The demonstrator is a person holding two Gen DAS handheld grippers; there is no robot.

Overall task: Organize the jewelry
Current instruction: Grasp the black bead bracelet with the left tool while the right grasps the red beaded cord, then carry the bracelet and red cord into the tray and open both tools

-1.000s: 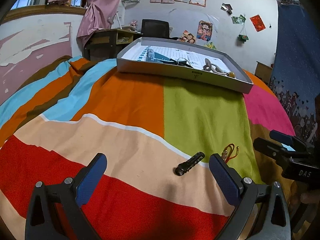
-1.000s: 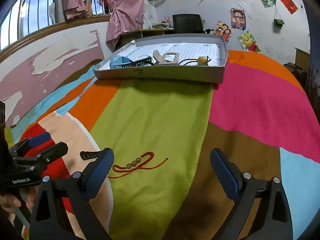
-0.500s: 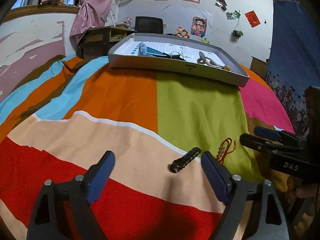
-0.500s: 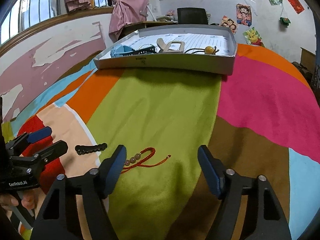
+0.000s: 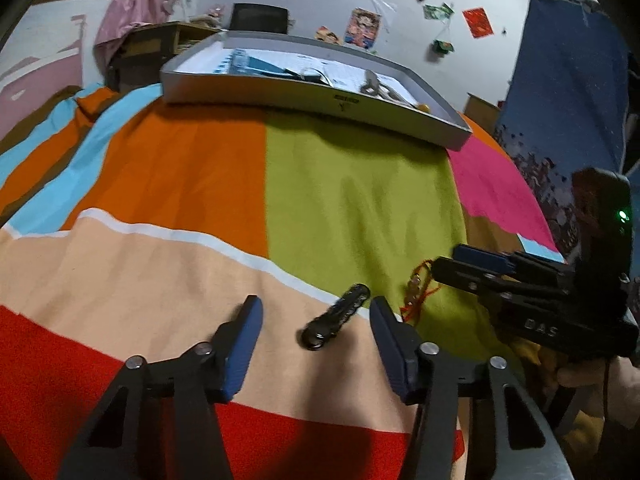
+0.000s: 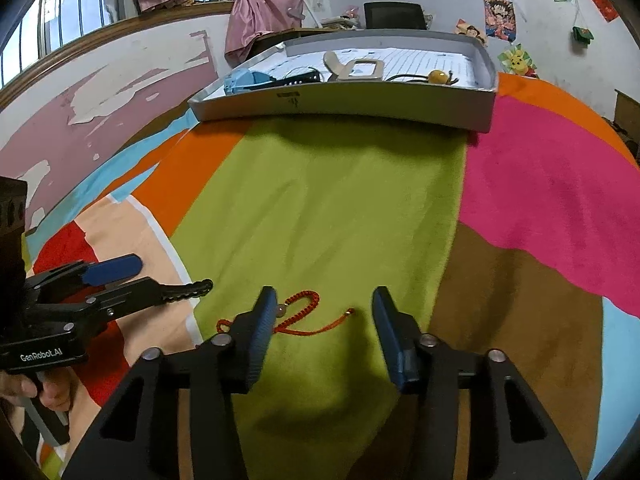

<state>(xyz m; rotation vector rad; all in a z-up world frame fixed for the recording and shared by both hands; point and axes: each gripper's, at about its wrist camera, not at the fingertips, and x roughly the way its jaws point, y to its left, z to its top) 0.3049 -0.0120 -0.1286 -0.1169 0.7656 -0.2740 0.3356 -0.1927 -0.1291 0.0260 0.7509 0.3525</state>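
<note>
I'm mid-pickup, both sets of jaws just closing but not yet touching — my left gripper (image 5: 316, 316) straddles the black clip (image 5: 336, 318), my right gripper (image 6: 324, 316) the red bracelet (image 6: 298, 314), seemingly half hidden — next, pinch, then the tray (image 6: 344, 104).

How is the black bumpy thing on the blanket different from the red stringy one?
The black ridged hair clip is one short, stiff, dark bar; the red cord bracelet with pale beads is thin, floppy and curls in a loop with a loose tail. The clip lies on the peach stripe at its white edge, the bracelet on the green stripe. Both lie flat on the striped blanket, outside the grey tray.
</note>
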